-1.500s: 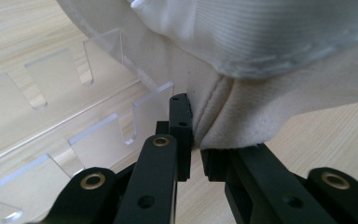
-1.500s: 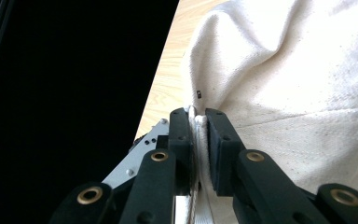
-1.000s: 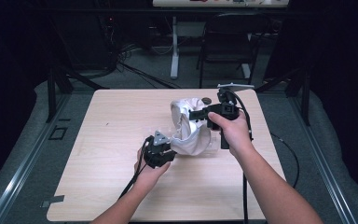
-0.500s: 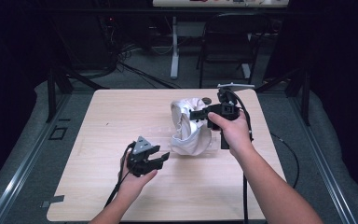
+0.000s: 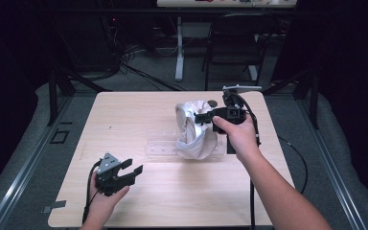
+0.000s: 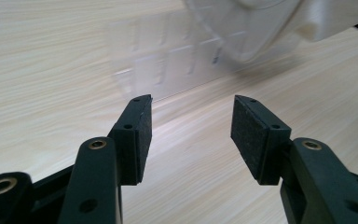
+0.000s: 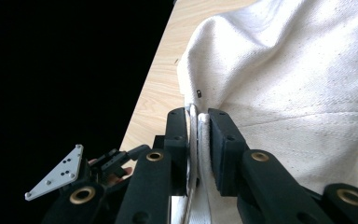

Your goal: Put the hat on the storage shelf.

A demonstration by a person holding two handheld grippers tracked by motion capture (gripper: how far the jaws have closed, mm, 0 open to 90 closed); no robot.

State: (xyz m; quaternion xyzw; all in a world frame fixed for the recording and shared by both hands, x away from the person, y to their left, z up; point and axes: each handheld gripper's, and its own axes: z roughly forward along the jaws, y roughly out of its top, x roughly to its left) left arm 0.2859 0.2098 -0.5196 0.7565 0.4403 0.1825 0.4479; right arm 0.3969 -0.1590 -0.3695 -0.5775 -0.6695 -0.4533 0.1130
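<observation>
The left gripper is at the near left part of the table, well apart from the work. Its jaws have just been opening and now stand wide, with nothing between the pads, only bare wood. Ahead of these fingers lies a clear plastic tray with small compartments, and behind it is the white cloth bag.

Further to the right, the bag stands on the table, partly on the tray. The right gripper holds it: the jaws are almost closed and pinch the rim of the bag, a thin fold of cloth clamped between the two pads. The mouth of the bag seems to face the left side, but the picture is small and I cannot be sure.

The step in hand, I think, is to keep the bag open and steady with the right fingers while the left hand goes for something else. To do it well, the right grip should stay firm on the fold and not pull the cloth flat. The left fingers must approach low and avoid pushing the tray, which is hard to see. A small dark object lies just behind the bag
</observation>
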